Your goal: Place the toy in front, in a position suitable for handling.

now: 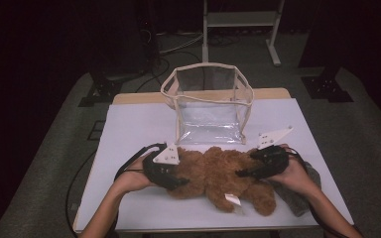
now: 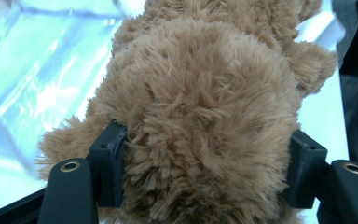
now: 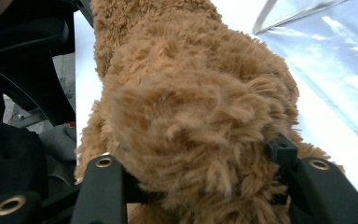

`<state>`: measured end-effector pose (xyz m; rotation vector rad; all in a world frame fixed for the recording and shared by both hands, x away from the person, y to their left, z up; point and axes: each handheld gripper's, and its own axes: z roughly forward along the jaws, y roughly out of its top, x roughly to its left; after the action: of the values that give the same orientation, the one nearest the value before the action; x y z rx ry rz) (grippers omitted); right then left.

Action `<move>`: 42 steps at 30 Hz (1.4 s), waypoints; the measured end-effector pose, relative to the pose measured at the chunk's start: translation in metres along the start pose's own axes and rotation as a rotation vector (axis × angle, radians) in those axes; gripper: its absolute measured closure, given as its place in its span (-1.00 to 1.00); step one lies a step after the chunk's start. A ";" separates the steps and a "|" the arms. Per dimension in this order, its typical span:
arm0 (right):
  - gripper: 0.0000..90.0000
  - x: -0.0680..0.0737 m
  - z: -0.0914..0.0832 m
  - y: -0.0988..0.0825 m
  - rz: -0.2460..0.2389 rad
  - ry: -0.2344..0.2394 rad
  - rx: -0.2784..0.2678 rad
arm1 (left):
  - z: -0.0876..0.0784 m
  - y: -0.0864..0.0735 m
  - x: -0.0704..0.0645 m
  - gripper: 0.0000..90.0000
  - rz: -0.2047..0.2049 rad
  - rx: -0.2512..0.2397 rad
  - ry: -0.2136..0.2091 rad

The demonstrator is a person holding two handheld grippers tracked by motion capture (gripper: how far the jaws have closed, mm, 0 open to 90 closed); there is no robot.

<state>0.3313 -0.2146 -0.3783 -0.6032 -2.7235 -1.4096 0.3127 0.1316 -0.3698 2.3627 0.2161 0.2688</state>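
Observation:
A brown plush teddy bear lies on its side across the near part of the white table. My left gripper is shut on the bear's left end. In the left gripper view its black jaws press into the fur of that rounded end from both sides. My right gripper is shut on the bear's right part. In the right gripper view a thick furry limb bulges between the jaws and over them. A white tag hangs from the bear's near side.
A clear plastic bag with cream trim stands open-topped just behind the bear. A grey cloth lies under the right hand near the table's right edge. Dark floor, cables and a white stand's legs lie beyond the table.

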 end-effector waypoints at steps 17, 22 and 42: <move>-0.39 -0.003 -0.010 -0.004 0.021 0.015 -0.007 | -0.016 -0.011 -0.001 -0.63 -0.058 -0.162 -0.003; -0.38 -0.005 -0.028 0.003 0.026 0.006 -0.032 | -0.021 -0.011 0.000 -0.73 -0.060 -0.159 0.024; -0.04 -0.036 -0.031 0.075 -0.057 -0.055 0.064 | -0.057 -0.045 0.009 -0.93 -0.166 -0.152 0.131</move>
<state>0.3854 -0.2117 -0.3083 -0.5744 -2.8385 -1.3299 0.3033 0.2031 -0.3597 2.1642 0.4367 0.3470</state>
